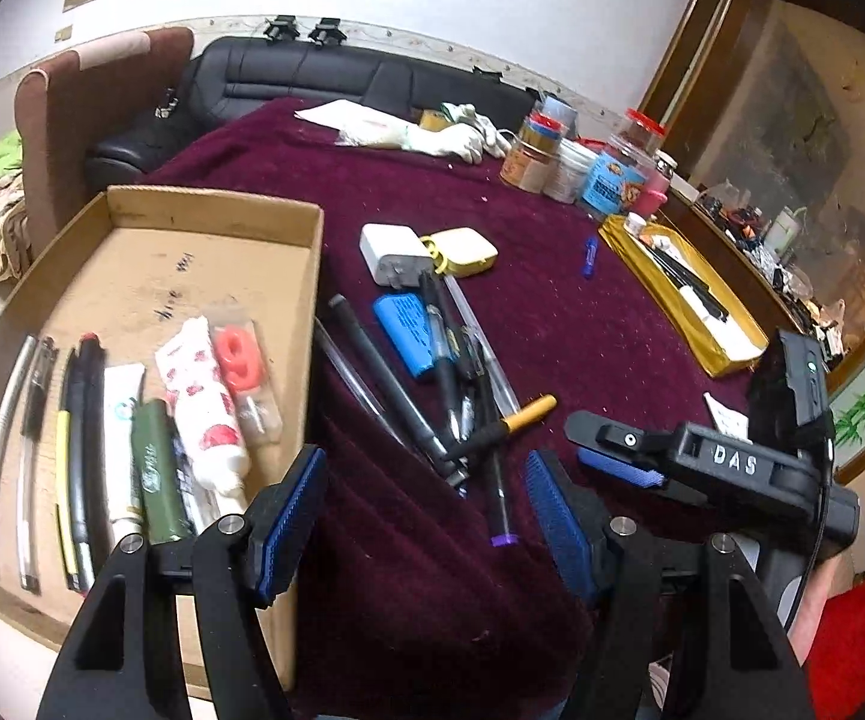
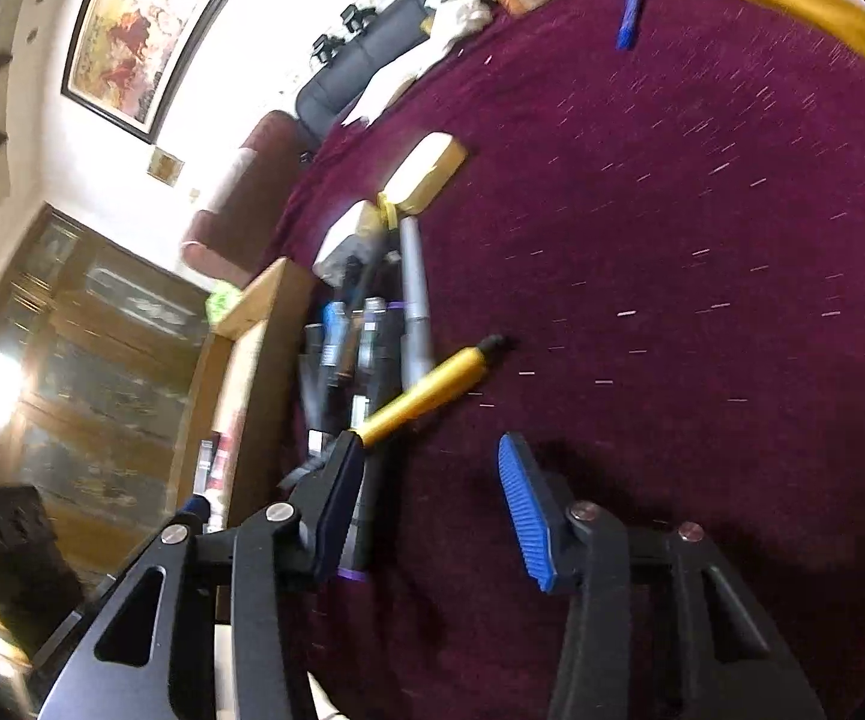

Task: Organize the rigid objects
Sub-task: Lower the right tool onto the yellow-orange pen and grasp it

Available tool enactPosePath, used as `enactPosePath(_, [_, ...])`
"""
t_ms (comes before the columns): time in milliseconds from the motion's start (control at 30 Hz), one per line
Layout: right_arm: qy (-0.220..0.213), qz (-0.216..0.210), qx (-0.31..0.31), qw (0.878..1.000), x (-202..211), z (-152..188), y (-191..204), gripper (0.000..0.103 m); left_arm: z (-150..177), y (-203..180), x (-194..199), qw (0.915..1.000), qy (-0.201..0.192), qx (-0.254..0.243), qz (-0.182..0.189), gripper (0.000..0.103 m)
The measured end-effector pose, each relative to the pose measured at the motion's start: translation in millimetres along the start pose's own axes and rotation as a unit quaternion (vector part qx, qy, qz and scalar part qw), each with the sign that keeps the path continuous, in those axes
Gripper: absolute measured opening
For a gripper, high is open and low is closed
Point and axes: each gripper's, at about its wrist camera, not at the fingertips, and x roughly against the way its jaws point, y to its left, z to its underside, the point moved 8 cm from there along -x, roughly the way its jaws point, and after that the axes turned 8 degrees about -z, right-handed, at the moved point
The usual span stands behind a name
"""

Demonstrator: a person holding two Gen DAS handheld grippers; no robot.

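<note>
1. Left wrist view: my left hand-held gripper [image 1: 426,516] hangs spread wide with nothing between its blue pads, above the near edge of the counter [image 1: 552,300], which carries a maroon cloth.
2. Same view: the cardboard box [image 1: 216,210] sits on the counter's left side. Inside it I see pens, tubes and a packet with a red piece lying side by side along the near end.
3. Just right of the box lies the loose pile of pens [image 1: 450,384], several crossing each other. A gold-and-black pen [image 1: 510,423] rests across the pile's near end, and a blue battery pack [image 1: 408,333] lies among the pens.
4. Beyond the pile a white charger [image 1: 390,255] touches a yellow case [image 1: 462,251]. A small blue item [image 1: 589,257] lies apart to the right, near a gold tray [image 1: 708,354].
5. The right hand-held gripper [image 1: 618,462] enters from the right, low over the cloth near the gold-and-black pen.
6. Right wrist view: my right hand-held gripper [image 2: 432,504] is spread apart, empty. The gold-and-black pen [image 2: 432,390] lies just ahead of the left finger, angled across the blurred pile of pens [image 2: 366,330], with the cardboard box [image 2: 264,312] beyond.
</note>
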Motion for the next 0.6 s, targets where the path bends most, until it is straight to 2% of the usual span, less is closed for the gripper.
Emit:
enactPosePath(167, [0.023, -0.016, -0.043, 0.999, -28.2, -10.7, 5.9, 0.047, -3.8, 9.8, 1.1, 1.0000, -0.004, 0.004, -0.008, 0.072])
enactPosePath(233, [0.031, -0.012, -0.054, 0.998, -38.1, -12.1, 6.4, 0.038, -3.4, 11.5, 0.2, 0.9999, -0.003, 0.004, -0.010, 0.072])
enactPosePath(300, [0.042, -0.001, -0.065, 0.997, -47.0, -10.3, 3.5, 0.019, -2.6, 12.1, -0.7, 0.9999, -0.002, 0.002, -0.010, 0.072])
enactPosePath(367, [0.037, 0.007, -0.071, 0.997, -47.1, -11.0, 0.6, 0.017, -1.3, 12.2, -0.7, 1.0000, -0.001, 0.001, -0.010, 0.072])
enactPosePath(500, [0.028, -0.019, -0.094, 0.995, -33.5, -10.0, -9.8, 0.009, 2.1, 5.3, -2.5, 1.0000, 0.004, -0.007, -0.004, 0.072])
enactPosePath(600, [0.017, -0.019, -0.094, 0.995, -14.1, -8.7, -22.1, 0.008, 5.8, -4.4, -6.5, 0.9998, 0.011, -0.019, -0.001, 0.072])
